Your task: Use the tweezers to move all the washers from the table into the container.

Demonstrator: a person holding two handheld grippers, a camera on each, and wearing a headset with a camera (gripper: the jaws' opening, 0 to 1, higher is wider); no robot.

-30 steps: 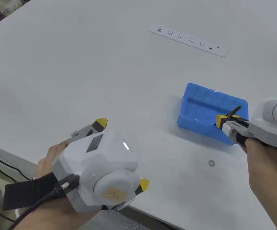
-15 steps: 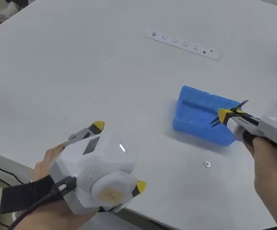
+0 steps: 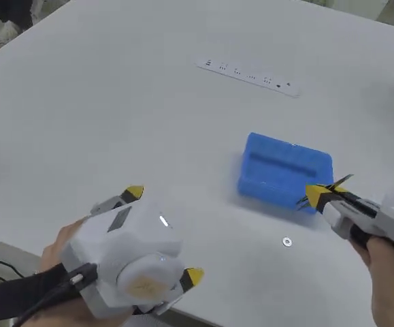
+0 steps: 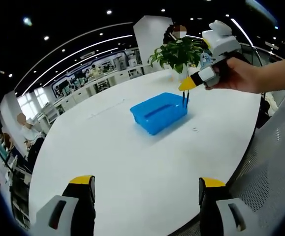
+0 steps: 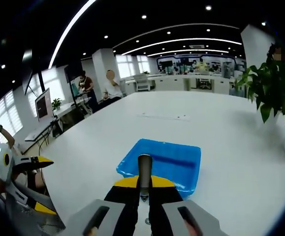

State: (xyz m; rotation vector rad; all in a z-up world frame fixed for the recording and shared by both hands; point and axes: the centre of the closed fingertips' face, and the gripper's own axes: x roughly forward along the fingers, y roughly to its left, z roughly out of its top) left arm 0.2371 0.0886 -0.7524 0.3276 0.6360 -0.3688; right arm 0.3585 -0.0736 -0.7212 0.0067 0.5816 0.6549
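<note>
While the right gripper [image 3: 322, 196] is clamped on the tweezers [image 5: 144, 169] by the near corner of the blue container [image 3: 285, 169], one washer [image 3: 287, 242] lies on the white table [image 3: 115, 102], close to the container but apart from it. The left gripper [image 4: 147, 181] is held at the table's near edge, jaws spread wide with nothing between them.
</note>
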